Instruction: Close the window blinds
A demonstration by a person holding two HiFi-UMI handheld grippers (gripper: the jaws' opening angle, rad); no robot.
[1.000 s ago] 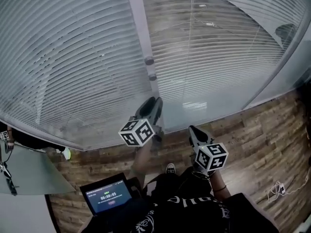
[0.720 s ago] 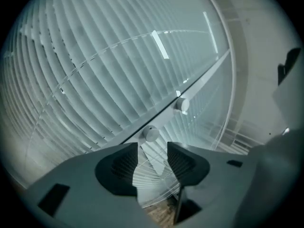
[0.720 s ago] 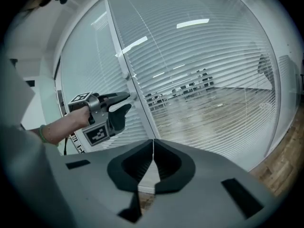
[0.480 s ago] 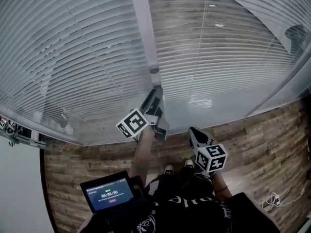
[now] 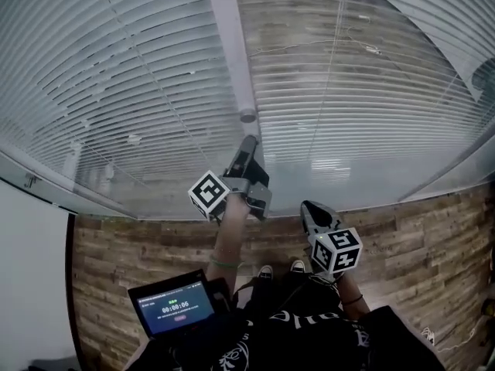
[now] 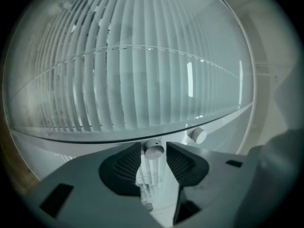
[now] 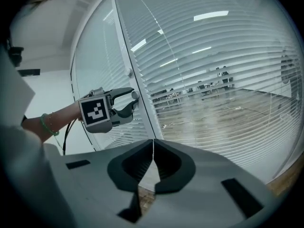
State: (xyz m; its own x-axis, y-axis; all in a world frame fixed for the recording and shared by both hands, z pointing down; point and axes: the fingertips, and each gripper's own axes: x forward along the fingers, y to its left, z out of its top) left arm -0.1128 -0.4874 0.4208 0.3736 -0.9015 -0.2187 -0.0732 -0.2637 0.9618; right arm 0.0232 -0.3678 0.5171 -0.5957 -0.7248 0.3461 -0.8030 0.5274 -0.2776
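Two hand-held grippers (image 5: pixel 249 141) (image 5: pixel 309 206), two knobs (image 6: pixel 154 150) (image 6: pixel 198 135), one tablet (image 5: pixel 174 308).

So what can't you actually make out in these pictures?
- Left tool grip: its jaws flank the knob, but in the left gripper view it is too fine to tell whether they touch it. In the head view the tool itself covers that knob.
- Screen text: too small to read in the head view.
- Top of the blinds: cut off by the head view's upper edge.
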